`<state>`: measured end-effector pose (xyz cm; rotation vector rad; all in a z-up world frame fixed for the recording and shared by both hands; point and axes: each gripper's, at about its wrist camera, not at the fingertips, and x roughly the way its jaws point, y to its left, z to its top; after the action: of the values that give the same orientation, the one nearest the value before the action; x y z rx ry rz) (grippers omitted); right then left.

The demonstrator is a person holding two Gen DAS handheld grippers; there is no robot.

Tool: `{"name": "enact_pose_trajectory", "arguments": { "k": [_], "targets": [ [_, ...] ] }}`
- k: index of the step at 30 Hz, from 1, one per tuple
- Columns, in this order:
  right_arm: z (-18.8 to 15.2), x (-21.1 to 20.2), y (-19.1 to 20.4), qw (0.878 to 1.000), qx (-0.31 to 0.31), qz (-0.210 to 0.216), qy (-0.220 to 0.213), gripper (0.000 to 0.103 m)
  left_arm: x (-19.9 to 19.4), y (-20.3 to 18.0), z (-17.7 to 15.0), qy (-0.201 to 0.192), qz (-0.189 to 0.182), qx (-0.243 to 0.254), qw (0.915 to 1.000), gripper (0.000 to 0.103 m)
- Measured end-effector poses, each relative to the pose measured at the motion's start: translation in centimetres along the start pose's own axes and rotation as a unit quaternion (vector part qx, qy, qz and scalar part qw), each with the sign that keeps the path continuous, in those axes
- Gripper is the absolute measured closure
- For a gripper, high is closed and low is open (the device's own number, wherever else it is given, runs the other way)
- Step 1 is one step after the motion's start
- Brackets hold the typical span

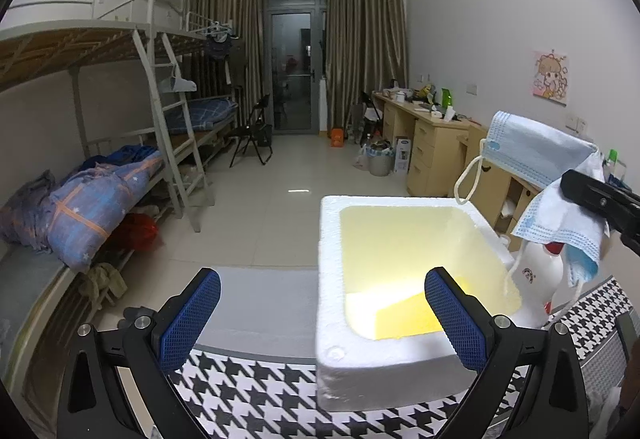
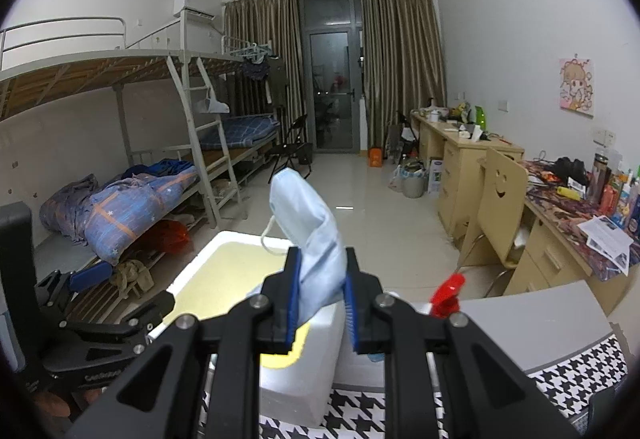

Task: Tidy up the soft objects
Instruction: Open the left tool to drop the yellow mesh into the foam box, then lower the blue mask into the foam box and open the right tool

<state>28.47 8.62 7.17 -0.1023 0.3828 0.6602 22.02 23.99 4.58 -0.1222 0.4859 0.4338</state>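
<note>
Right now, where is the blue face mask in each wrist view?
Left wrist: face mask at right edge, clamped by the right gripper, above the foam box.
Right wrist: centre, between the blue pads.
Shared landmark: the white foam box with yellow interior.

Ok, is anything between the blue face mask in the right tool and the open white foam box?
Nothing visible. The right tool holds the pale blue face mask just above the white foam box; its opening is uncovered, with only a yellow sheet at the bottom.
</note>
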Motion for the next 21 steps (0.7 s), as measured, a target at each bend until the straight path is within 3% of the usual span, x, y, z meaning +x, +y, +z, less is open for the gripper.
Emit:
{"name": "enact_pose_trajectory", "arguments": {
  "k": [21],
  "targets": [
    [-0.4,4.4,2.0,0.999,-0.009,0.017,0.050,0.080,-1.8,2.6,-1.6,-0.003,0.030,-0.015,0.9994,0.001]
  ]
}}
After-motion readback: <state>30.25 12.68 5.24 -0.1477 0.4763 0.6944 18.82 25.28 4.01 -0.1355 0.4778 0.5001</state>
